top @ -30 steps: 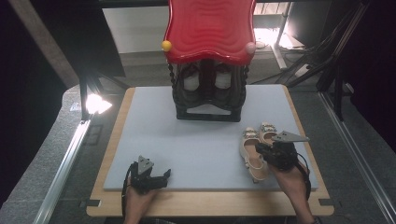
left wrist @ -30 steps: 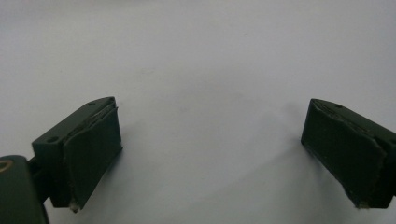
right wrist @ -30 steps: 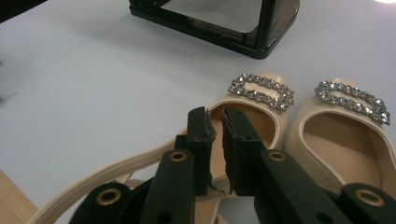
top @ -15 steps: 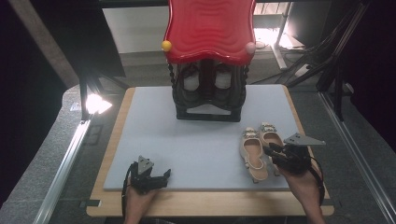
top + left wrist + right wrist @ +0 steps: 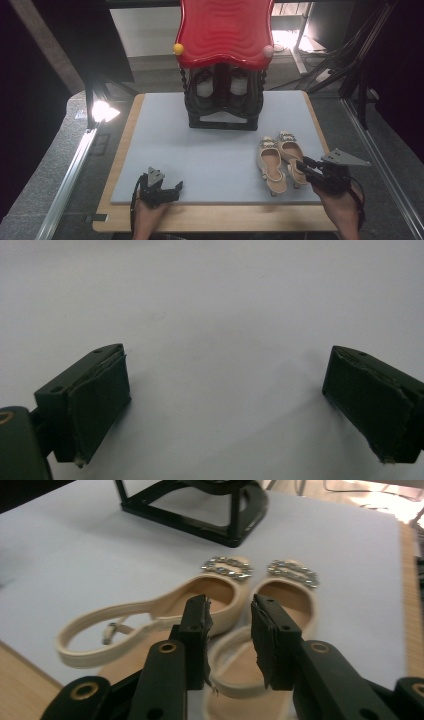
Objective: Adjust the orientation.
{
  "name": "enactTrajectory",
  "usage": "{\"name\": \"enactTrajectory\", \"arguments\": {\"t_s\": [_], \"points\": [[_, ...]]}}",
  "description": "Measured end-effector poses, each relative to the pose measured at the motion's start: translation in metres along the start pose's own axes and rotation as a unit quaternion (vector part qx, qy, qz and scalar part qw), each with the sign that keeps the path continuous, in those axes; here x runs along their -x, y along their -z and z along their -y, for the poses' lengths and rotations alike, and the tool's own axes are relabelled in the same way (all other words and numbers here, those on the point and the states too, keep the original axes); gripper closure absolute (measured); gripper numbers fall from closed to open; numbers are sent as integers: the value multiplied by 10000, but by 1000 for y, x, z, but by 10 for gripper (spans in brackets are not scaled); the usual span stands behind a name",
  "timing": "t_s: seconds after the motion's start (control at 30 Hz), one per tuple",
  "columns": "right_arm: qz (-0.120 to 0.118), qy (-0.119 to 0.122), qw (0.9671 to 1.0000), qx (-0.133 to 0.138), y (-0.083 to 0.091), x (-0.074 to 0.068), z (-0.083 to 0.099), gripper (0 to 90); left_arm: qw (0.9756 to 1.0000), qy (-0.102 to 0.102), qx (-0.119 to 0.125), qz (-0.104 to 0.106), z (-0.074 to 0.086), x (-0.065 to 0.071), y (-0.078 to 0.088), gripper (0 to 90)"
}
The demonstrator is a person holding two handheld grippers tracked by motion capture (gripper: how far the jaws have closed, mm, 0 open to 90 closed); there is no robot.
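The two beige shoes lie side by side on the grey mat, just before the right gripper, whose jaws have just been opening with nothing between them, while the left gripper rests wide open and empty.

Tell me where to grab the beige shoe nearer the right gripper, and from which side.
Grip the right shoe by one thin side wall of its open heel end, probably best coming in from the person's side with the right gripper. It lies flat on the grey mat, sole down, heel toward that gripper; its jewelled buckle at the toe looks awkward, and the left shoe sits close beside it.
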State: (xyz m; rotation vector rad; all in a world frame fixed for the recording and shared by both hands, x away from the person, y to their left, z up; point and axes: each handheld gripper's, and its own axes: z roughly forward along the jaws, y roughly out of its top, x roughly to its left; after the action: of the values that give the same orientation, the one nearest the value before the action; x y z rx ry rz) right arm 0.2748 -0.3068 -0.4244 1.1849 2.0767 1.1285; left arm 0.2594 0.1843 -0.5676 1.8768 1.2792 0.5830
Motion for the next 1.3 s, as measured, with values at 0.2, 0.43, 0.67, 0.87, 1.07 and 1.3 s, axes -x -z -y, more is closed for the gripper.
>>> {"name": "enactTrajectory", "arguments": {"t_s": [0.2, 0.43, 0.67, 0.87, 1.07, 1.3], "points": [[485, -153, 9987, -41, 2, 27, 10, 604, 10000, 10, -9, -28, 0, 1, 0, 46], [850, -327, 9956, -237, -17, 56, 42, 534, 10000, 9, -13, -30, 0, 1, 0, 46], [980, -401, 9941, -231, -35, 63, 69, 480, 10000, -53, 20, 48, -1, 2, 2, 116], [1067, -419, 9931, -233, -47, 63, 86, 457, 9998, -118, 67, 149, -15, 8, 2, 214], [1099, -345, 9928, -326, -54, 64, 96, 368, 9980, -247, 143, 566, -44, 19, -7, 301], [972, -499, 9940, -17, -54, 70, 105, 286, 9927, -267, 137, 1169, -76, 37, -32, 457]]}}
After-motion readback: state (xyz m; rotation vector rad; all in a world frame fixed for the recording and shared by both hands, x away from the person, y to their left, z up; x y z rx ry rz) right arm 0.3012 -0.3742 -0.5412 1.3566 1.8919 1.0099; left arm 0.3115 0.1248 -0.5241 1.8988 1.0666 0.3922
